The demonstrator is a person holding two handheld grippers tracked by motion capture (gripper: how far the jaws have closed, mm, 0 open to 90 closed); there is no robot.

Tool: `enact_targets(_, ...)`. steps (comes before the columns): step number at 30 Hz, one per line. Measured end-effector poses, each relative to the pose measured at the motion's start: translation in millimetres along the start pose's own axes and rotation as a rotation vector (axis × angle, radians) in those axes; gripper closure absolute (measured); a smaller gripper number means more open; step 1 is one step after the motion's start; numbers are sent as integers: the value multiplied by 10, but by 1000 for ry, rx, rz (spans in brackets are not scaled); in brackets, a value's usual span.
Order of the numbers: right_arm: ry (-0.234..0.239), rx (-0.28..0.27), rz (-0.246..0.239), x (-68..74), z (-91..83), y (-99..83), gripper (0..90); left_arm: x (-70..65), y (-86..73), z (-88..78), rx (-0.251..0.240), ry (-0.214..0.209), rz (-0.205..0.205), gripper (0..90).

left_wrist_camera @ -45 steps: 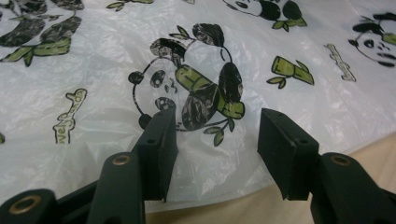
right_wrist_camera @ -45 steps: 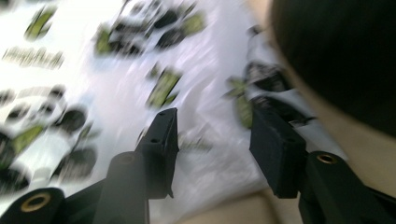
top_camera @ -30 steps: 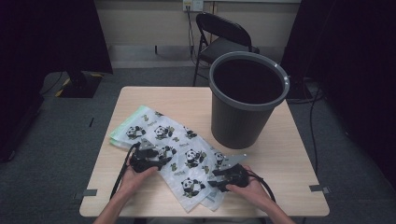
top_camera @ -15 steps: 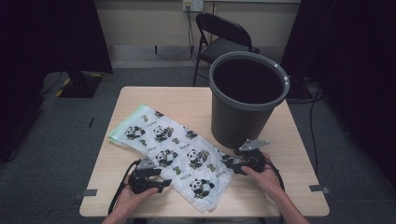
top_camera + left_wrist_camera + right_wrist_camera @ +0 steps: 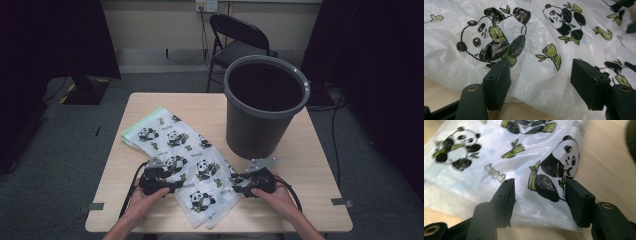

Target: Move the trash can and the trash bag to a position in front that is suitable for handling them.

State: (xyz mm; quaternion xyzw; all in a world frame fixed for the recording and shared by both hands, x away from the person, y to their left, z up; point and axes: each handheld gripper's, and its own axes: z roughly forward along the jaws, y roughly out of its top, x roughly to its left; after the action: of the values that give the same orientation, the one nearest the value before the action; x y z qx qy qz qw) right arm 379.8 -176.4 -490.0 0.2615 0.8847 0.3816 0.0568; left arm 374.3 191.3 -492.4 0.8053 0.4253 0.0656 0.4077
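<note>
Now the bag point(image 5: 182, 167) lies flat on the surface point(image 5: 310, 165), left of the bin point(image 5: 264, 107). Left tongs point(image 5: 172, 186) sit at its near left edge, jaws wide and just opening, the edge between them but not pinched. Right tongs point(image 5: 238, 184) sit at its right edge, jaws apart and just closing; the plastic seems to lie between them ungripped, though that view is blurred.
</note>
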Motion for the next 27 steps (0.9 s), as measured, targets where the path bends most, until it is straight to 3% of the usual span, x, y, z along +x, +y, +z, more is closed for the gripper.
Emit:
enact_targets(3, 29, 5, -21, 92, 36, 25, 450, 45, 48, 33, -18, 20, 21, 316)
enact_targets(10, 84, 17, -101, 355, 187, 141, 484, 139, 64, 82, -43, 29, 2, 322)
enact_targets(16, 104, 11, -138, 519, 301, 220, 532, 160, 115, 125, -35, 31, 47, 314)
enact_targets(17, 116, 13, -159, 614, 364, 269, 534, 171, 173, 147, -44, 28, 59, 315)
enact_targets(18, 112, 13, -158, 640, 382, 282, 532, 174, 191, 147, -74, 34, 51, 319)
enact_targets(20, 125, 10, -160, 678, 416, 314, 503, 174, 235, 128, -71, 27, 49, 324)
enact_targets(22, 118, 7, -159, 678, 405, 327, 474, 107, 249, 49, -89, 42, 76, 327)
enact_targets(25, 88, -29, -123, 594, 293, 325, 389, -82, 218, -102, -93, -3, 80, 351)
enact_targets(26, 88, -29, -123, 594, 293, 325, 389, -82, 218, -102, -93, -3, 80, 358)
enact_targets(27, 51, -61, -85, 498, 168, 302, 353, -270, 150, -158, -74, -40, 144, 361)
